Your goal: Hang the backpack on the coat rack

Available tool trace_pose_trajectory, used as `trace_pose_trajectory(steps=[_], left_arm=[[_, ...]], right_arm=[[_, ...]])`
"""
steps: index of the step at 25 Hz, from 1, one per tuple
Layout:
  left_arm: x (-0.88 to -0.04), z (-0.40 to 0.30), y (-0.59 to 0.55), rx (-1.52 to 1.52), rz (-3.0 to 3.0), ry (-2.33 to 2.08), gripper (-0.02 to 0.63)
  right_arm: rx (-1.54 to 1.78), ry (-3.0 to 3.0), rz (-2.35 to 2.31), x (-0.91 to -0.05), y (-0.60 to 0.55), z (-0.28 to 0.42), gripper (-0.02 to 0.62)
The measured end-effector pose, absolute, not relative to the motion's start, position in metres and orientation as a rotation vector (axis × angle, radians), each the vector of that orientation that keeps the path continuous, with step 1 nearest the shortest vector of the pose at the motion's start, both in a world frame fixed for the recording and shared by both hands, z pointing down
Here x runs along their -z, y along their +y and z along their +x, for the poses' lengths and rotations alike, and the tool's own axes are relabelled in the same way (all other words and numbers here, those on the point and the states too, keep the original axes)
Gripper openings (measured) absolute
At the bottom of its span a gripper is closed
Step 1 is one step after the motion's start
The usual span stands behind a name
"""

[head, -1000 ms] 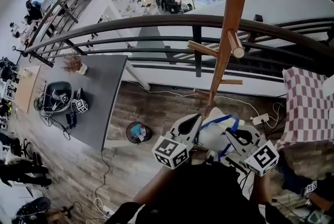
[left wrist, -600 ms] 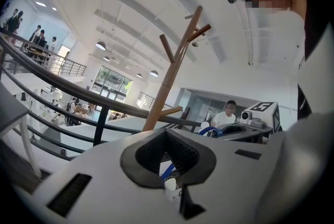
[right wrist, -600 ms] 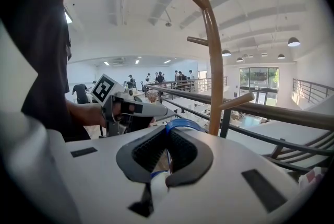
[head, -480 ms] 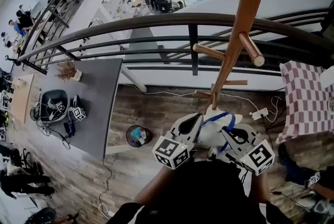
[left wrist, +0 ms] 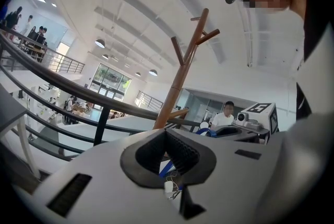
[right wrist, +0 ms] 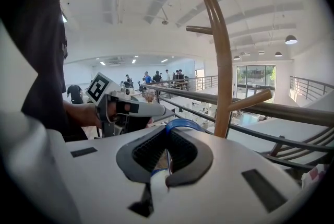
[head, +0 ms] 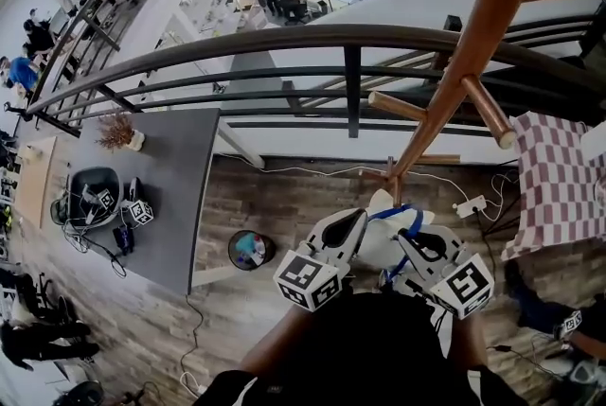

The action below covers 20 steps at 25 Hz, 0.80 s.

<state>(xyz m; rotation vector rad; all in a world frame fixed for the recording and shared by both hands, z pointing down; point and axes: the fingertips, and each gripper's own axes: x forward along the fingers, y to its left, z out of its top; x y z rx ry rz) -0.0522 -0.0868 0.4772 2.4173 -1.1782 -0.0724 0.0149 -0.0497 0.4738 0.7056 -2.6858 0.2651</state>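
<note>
Your left gripper and right gripper sit side by side at the lower centre of the head view. Each has its fingers pinched narrow on a blue strap of the backpack. The white backpack is held between them over the wooden floor, and in the frame it lies just below the foot of the coat rack. The rack's pole slants toward the upper right, crossing the dark railing.

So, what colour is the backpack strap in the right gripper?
Blue; the strap shows best in the right gripper view, rising from the right gripper.
</note>
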Motion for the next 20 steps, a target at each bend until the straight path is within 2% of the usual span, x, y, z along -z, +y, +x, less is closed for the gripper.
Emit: trace_pose_trajectory(steps=[20], left_arm=[[-0.484,-0.079,-0.103,0.066,2.403,-1.143,0.008]], right_arm=[[-0.335,-2.636,0.751,-0.494,-0.076,-0.017,0.020]])
